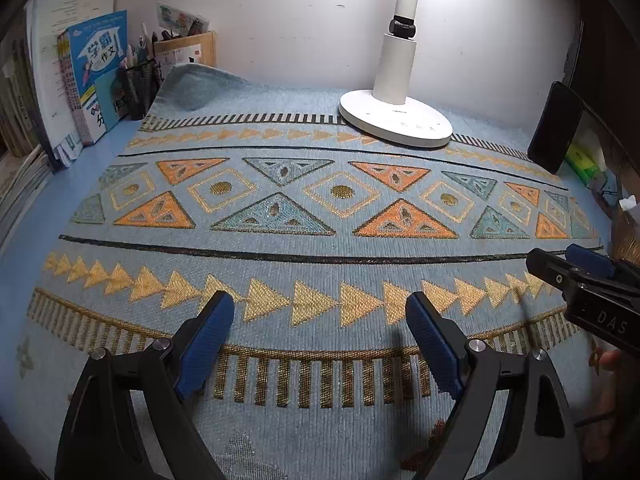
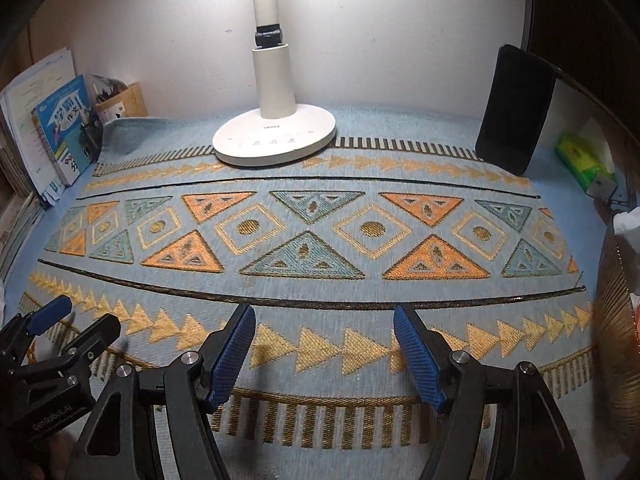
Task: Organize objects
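left tool: the left tool (image 1: 320,316) hangs over the near edge of the patterned mat (image 1: 312,264), blue pads spread wide, nothing between them.
right tool: the right tool (image 2: 324,330) is likewise gaping and empty, just above the same mat; from the left wrist view only its tip shows at the right edge, the rest cut off.
hidden: a hand (image 1: 604,396) behind the right tool is mostly out of frame and blurred; a woven basket (image 2: 616,320) to the right of the right tool is cropped, its contents unclear.
mat: it covers most of the desk (image 1: 68,188); its far left corner is humped up against the pen holder.
ahead: a white lamp base (image 2: 276,142) stands straight ahead of the right tool, on the far part of the mat, its head out of view.
far right: a dark phone (image 2: 516,108) leans upright beyond the lamp; a green tissue pack (image 2: 580,156) lies further right, partly hidden.
far left: a blue book (image 1: 96,76) and papers stand against the wall, with a mesh pen holder (image 1: 138,84) and a wooden box (image 1: 186,50) beside them; spines are too small to read.
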